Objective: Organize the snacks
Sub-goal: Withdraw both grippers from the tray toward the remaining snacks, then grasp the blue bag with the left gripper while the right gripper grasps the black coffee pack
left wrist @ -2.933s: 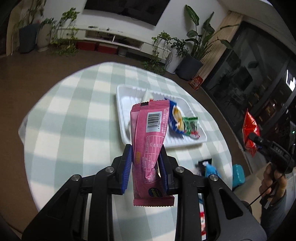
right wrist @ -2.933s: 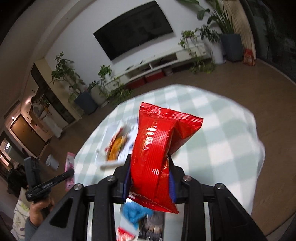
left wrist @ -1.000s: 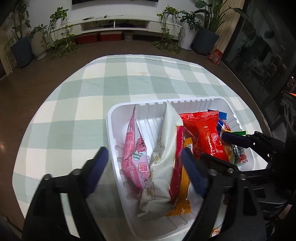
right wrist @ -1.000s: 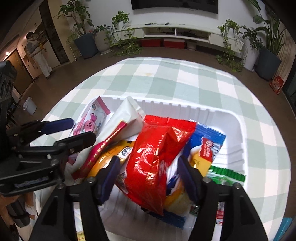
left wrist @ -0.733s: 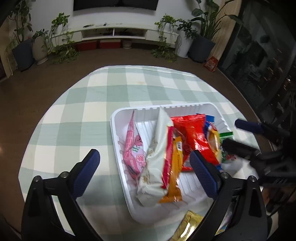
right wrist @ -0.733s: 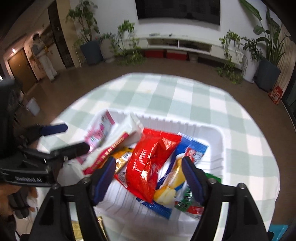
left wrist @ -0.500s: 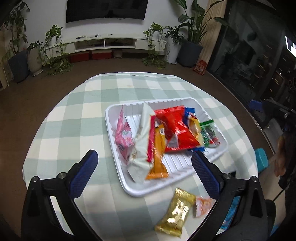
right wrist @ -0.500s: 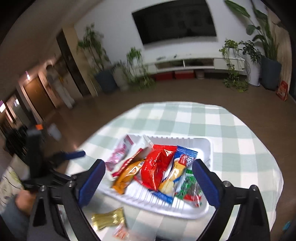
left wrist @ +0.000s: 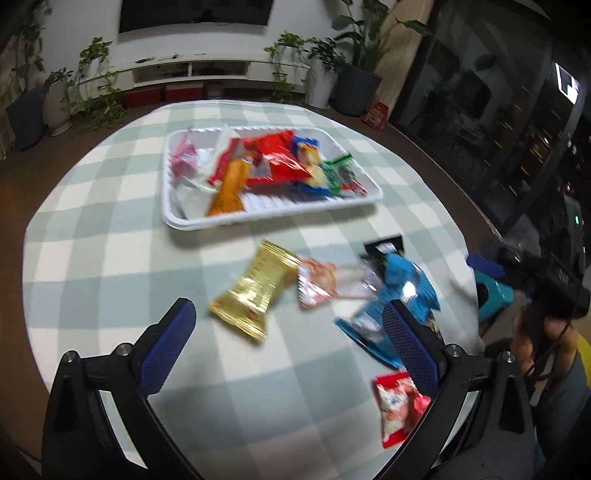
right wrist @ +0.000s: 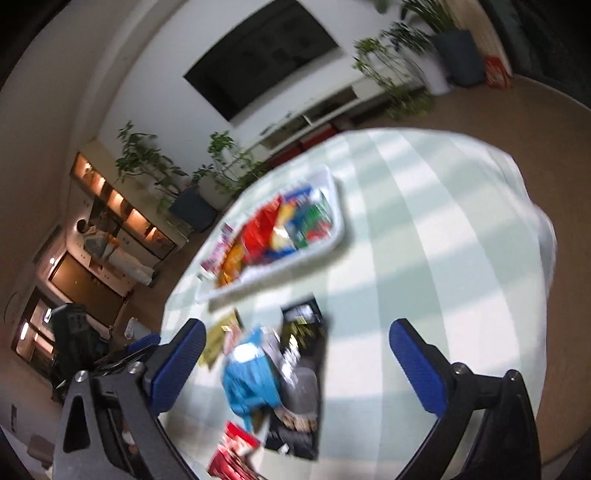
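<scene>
Round table point(left wrist: 110, 258) w/ green-white check cloth, brown floor around it. Behind: white wall w/ dark TV point(left wrist: 195, 13), low white media shelf point(left wrist: 207, 70), potted plants both sides. Dark glass on the right in your left-wrist view.

White tray point(left wrist: 258, 216) sits past table centre, long axis running left-right in your left view; packets inside mostly lie across it, ends pointing toward/away from you. Red bag point(left wrist: 275, 162) is mid-tray, orange pack point(left wrist: 229, 188) beside it, pink one point(left wrist: 183, 158) at the left end.

Loose snacks nearer you, outside the tray: gold pack point(left wrist: 255, 290), long axis diagonal, one end aimed at the tray; small orange-white sachet point(left wrist: 319, 280) just beside it; blue pack point(left wrist: 395, 295) lying on a black pack point(right wrist: 301, 384); small red pack point(left wrist: 400, 406) at the table edge.

Your left gripper point(left wrist: 288, 350): jaws wide apart, nothing in them. Your right gripper point(right wrist: 295, 369): jaws apart but closing, nothing gripped. Right-wrist view is motion-blurred & tilted.
</scene>
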`<action>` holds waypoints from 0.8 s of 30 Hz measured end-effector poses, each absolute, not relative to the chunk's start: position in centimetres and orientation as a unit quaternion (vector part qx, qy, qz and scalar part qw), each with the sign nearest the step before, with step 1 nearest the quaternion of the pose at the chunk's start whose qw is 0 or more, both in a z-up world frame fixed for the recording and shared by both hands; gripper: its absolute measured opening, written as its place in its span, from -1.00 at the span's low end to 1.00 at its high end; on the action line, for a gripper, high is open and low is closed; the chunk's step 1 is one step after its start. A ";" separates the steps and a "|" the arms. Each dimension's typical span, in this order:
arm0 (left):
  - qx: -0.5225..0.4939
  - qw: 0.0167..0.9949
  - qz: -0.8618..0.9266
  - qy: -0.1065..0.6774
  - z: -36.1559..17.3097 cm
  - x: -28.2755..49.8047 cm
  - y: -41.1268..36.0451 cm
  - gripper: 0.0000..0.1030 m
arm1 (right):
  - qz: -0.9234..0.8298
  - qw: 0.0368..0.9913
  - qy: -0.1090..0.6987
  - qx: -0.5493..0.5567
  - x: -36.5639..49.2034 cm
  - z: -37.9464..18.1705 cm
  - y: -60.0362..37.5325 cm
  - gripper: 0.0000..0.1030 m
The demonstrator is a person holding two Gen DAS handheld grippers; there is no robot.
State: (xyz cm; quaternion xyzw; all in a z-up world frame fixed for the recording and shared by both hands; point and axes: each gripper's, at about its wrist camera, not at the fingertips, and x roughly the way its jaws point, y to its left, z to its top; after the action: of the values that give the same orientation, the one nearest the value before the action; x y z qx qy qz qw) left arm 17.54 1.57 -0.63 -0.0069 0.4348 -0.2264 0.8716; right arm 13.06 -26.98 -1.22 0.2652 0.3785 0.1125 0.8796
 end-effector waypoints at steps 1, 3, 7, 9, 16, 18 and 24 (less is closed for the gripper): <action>0.005 0.869 -0.237 0.435 -0.7 16.9 0.6 0.99 | 0.118 0.887 0.367 0.254 12.9 -0.8 -26.8 0.87; 0.040 0.863 -0.257 0.433 -0.8 16.0 -1.5 0.99 | 0.111 0.899 0.355 0.231 12.7 -0.7 -26.6 0.87; 0.124 0.852 -0.277 0.426 -1.2 15.1 -6.0 0.99 | 0.105 0.895 0.376 0.215 12.9 -1.7 -26.3 0.87; 0.145 0.849 -0.281 0.422 -1.5 15.1 -7.5 0.99 | 0.108 0.896 0.377 0.208 12.7 -1.8 -26.1 0.87; 0.183 0.833 -0.294 0.432 -3.5 15.8 -10.5 0.97 | 0.091 0.891 0.391 0.212 13.0 -2.4 -26.5 0.87; 0.180 0.830 -0.295 0.437 -3.8 16.1 -10.6 0.96 | 0.088 0.890 0.391 0.216 13.1 -2.4 -26.7 0.87; 0.167 0.819 -0.292 0.466 -4.9 17.4 -10.5 0.22 | 0.090 0.889 0.394 0.214 13.1 -2.5 -26.6 0.87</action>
State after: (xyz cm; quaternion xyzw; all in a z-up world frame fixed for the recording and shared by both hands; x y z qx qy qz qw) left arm 17.37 -10.55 -4.90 0.1668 0.4657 -0.2918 0.8186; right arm 13.08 -26.59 -2.47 0.2141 0.3937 0.0904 0.8894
